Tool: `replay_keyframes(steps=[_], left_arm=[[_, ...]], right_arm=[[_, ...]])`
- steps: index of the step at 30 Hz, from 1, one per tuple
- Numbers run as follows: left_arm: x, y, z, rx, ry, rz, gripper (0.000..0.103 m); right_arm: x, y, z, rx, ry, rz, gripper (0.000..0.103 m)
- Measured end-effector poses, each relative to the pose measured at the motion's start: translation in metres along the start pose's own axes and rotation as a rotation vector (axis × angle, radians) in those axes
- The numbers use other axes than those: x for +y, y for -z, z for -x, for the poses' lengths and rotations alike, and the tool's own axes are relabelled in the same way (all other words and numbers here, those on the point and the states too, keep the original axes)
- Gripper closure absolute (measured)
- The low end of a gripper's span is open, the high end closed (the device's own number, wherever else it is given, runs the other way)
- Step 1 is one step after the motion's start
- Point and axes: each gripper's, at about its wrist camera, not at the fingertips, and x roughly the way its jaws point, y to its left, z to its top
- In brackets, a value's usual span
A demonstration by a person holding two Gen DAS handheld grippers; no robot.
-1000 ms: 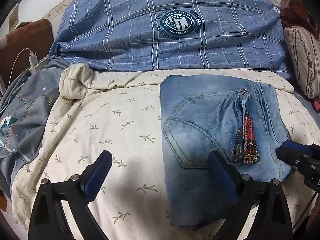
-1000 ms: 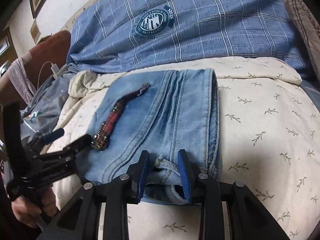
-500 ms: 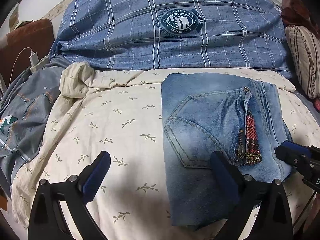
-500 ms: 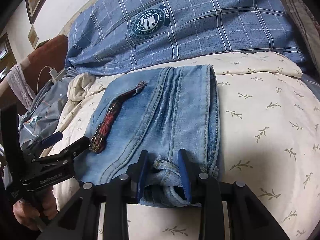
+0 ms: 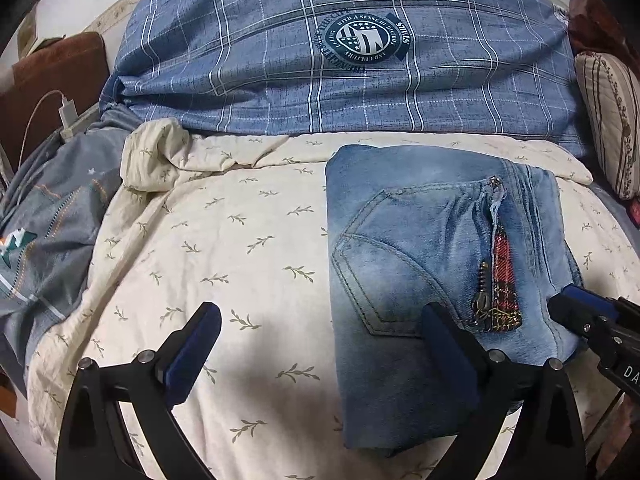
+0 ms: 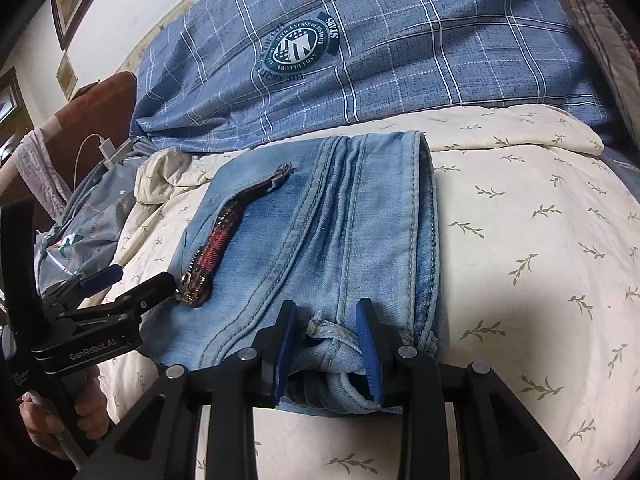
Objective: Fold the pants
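Light blue jeans [image 5: 420, 240] lie folded into a thick rectangle on the cream leaf-print bedsheet [image 5: 240, 240]. A back pocket and a red plaid zipper patch [image 5: 502, 276] face up. My left gripper [image 5: 320, 316] is open wide just above the sheet, with its right finger over the jeans' near left part and nothing between the pads. My right gripper [image 6: 326, 320] is shut on the jeans [image 6: 340, 220] at the near folded edge, beside a belt loop. It shows in the left wrist view as the right gripper [image 5: 568, 300] at the jeans' right side.
A large blue plaid pillow [image 5: 340, 60] lies across the far side of the bed. Grey-blue bedding [image 5: 48, 240] is bunched at the left, with a white charger and cable [image 5: 66, 112] beyond it. A striped cushion [image 5: 608, 120] is at the right. A hand [image 6: 60, 420] holds the left gripper.
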Motion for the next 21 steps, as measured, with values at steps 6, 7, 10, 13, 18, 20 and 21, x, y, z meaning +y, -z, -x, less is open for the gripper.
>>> replay_keyframes(steps=[6,7,10,13,18,20,21], left_arm=[[-0.0032,-0.0019,0.0047,-0.016,-0.033,-0.026,0.003],[-0.0026,-0.0022,0.0058,-0.021,-0.03,-0.021,0.003],[0.0004,-0.0031,0.0079,-0.032,-0.027,-0.008,0.003],[0.0015,-0.0035,0.0074,-0.031,-0.029,-0.002,0.003],[0.0011,-0.0031,0.0039,-0.014,-0.031,-0.003,0.003],[0.0008,-0.0028,0.0035,-0.014,-0.031,-0.006,0.003],[0.0005,-0.0027,0.0032,-0.014,-0.031,-0.007,0.003]], right_arm=[[-0.0003,-0.0006,-0.0003,0.0,-0.002,-0.005,0.068],[-0.0004,-0.0007,-0.0003,0.0,-0.001,-0.004,0.068],[-0.0004,-0.0007,-0.0002,0.0,-0.002,-0.005,0.068],[-0.0001,-0.0006,-0.0001,-0.001,-0.002,-0.004,0.068],[0.0,-0.0003,-0.0001,-0.001,-0.002,-0.006,0.068],[0.0,-0.0007,-0.0003,0.0,-0.002,-0.006,0.068],[0.0,-0.0004,-0.0002,-0.001,-0.002,-0.005,0.068]])
